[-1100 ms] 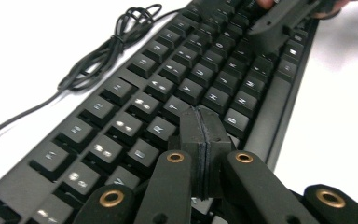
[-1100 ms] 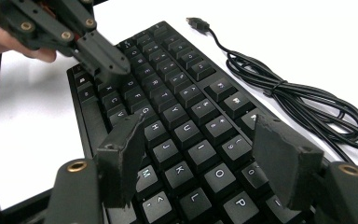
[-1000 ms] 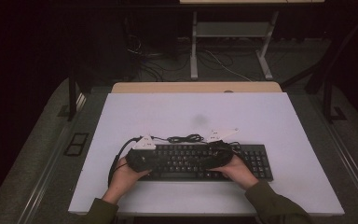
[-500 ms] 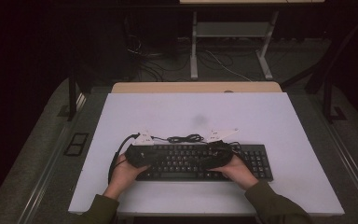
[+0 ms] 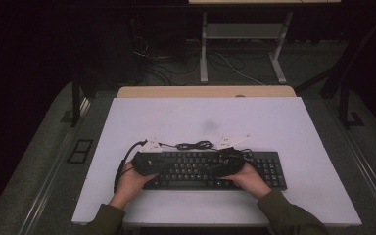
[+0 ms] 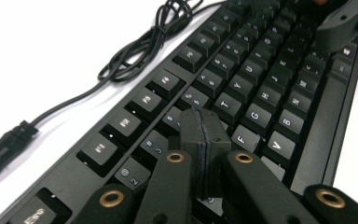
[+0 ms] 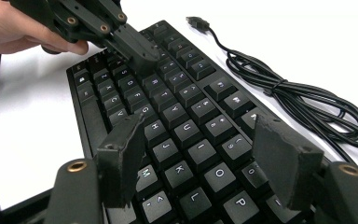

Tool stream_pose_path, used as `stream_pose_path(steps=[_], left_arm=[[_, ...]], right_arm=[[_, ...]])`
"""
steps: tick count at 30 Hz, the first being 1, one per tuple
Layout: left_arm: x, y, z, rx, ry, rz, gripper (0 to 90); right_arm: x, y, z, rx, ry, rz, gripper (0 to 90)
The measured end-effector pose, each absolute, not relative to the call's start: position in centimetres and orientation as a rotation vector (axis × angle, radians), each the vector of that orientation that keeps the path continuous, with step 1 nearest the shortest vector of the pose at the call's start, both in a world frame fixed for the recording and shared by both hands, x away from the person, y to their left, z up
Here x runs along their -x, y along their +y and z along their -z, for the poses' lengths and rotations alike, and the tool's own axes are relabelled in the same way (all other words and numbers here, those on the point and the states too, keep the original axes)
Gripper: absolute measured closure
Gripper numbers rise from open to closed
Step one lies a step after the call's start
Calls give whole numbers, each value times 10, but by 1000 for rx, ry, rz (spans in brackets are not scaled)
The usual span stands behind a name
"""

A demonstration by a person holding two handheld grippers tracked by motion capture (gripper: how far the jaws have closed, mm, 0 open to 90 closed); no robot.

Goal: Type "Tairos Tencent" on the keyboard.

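Left hand-held gripper (image 6: 204,140): jaws pressed together on nothing, tip down on the black keyboard (image 5: 210,169) around the E/D keys, exact key hard to tell. Right hand-held gripper (image 7: 205,158): jaws spread, hovering over the J-K-O keys. Keyboard lies flat near the front of the white surface (image 5: 274,122), its coiled cable (image 5: 193,145) just behind.
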State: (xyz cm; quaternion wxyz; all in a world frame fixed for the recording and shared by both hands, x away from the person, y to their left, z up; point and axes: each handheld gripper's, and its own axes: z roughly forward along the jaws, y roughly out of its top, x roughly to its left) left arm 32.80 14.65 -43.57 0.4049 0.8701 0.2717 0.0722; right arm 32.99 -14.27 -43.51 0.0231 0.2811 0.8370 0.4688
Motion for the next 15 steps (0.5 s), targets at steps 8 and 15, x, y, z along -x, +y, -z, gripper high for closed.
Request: stream_pose_path(steps=[8,15], left_arm=[[-327,147,433,-2184,680,-189,891],[-325,148,431,-2177,670,-188,890]], right_arm=[[-330,-143,434,-881,2586,-1460,341],[-330,-144,433,-881,2581,-1461,341]])
